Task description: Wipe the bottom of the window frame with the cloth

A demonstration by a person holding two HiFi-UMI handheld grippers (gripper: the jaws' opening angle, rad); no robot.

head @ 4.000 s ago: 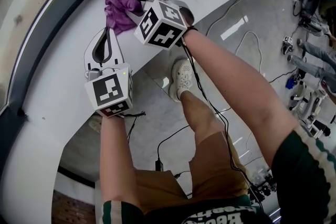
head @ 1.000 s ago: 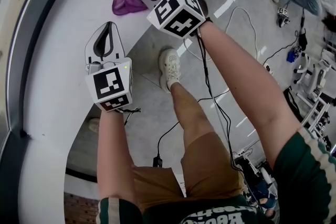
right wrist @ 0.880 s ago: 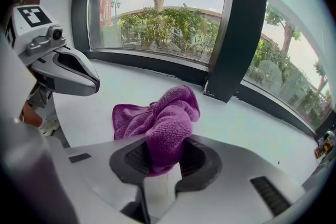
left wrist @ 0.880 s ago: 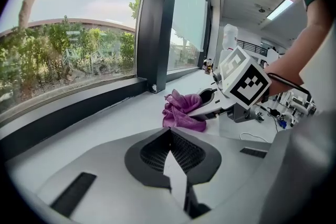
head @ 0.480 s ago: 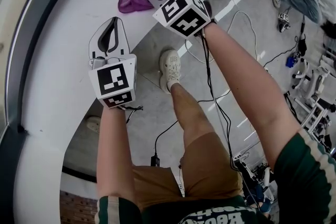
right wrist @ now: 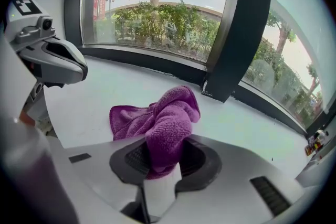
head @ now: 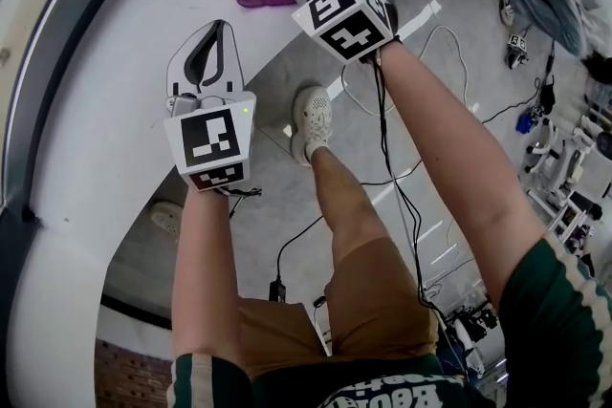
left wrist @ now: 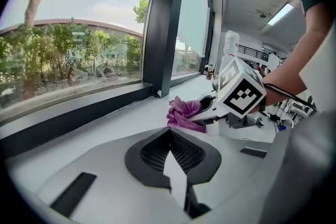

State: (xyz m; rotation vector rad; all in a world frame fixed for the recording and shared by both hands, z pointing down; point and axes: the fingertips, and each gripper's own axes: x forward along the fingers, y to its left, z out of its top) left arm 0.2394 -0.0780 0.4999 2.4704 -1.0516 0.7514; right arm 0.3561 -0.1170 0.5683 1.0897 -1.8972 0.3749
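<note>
A: Item 1, cloth [right wrist: 160,120]?
B: Purple, bunched. 1 fold is pinched in the right tool [right wrist: 160,168]; the rest trails on the white sill [head: 115,139], apart from the window frame's dark bottom rail [right wrist: 147,63].
A: Item 2, left tool [left wrist: 170,165]?
B: Pressed together, nothing in it, above the sill nearby.
A: Risk?
B: Likely the wad skims only the sill, or the thin fold slips free when dragged along the rail.
</note>
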